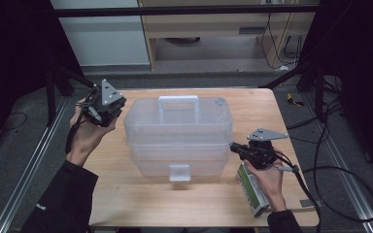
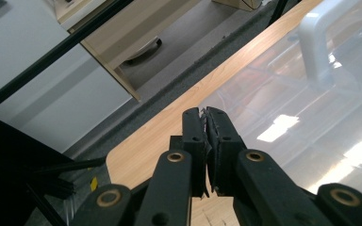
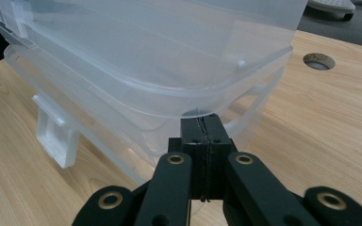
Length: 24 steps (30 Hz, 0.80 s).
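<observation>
A clear plastic storage box point(image 1: 177, 128) with a white top handle point(image 1: 178, 103) and a front latch point(image 1: 179, 172) stands in the middle of the wooden table point(image 1: 126, 194). My left gripper point(image 1: 120, 111) is held up at the box's left rear corner. Its jaws point(image 2: 206, 115) are pressed together with nothing between them, at the edge of the clear lid point(image 2: 311, 122). My right gripper point(image 1: 233, 146) is at the box's right front corner. It is shut point(image 3: 207, 118), with its tips just under the lid's overhanging rim point(image 3: 169, 89).
A green and white carton point(image 1: 253, 194) lies on the table under my right hand, near the front right corner. There is a round hole point(image 3: 318, 61) in the tabletop to the right of the box. Cables point(image 1: 330, 174) trail off the right edge, and metal rails run along both sides.
</observation>
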Motion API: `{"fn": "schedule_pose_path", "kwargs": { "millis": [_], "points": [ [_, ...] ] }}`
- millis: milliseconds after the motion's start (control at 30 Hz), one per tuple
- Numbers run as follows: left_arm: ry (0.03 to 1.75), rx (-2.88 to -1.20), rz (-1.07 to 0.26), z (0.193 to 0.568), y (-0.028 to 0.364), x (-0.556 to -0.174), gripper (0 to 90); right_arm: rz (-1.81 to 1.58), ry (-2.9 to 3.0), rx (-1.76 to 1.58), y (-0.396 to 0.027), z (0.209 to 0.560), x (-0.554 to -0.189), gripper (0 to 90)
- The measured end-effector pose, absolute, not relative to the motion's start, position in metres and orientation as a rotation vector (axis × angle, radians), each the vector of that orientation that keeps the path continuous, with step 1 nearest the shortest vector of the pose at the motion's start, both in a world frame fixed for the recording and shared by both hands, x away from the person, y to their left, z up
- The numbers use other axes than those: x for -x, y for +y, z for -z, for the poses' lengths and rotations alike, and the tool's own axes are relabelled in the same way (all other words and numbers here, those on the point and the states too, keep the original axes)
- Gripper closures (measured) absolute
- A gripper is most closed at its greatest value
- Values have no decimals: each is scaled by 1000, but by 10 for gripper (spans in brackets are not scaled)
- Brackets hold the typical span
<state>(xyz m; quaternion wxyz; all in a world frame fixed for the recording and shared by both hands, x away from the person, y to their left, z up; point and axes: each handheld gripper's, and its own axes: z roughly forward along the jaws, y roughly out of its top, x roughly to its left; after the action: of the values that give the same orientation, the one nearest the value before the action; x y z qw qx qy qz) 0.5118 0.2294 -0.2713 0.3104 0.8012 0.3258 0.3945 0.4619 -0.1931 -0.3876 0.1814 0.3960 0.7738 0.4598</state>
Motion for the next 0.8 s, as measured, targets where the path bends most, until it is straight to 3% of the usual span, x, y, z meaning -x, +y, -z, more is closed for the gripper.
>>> {"fn": "schedule_pose_path", "kwargs": {
  "millis": [467,800],
  "points": [
    [1013,-1929,-948,318,273,-481,890,-1293,2184,-1115,-193,387,-462,900],
    [1061,-1934,-855,359,286,-467,890,-1288,2184,-1109,-193,387,-462,900]
  ]
}}
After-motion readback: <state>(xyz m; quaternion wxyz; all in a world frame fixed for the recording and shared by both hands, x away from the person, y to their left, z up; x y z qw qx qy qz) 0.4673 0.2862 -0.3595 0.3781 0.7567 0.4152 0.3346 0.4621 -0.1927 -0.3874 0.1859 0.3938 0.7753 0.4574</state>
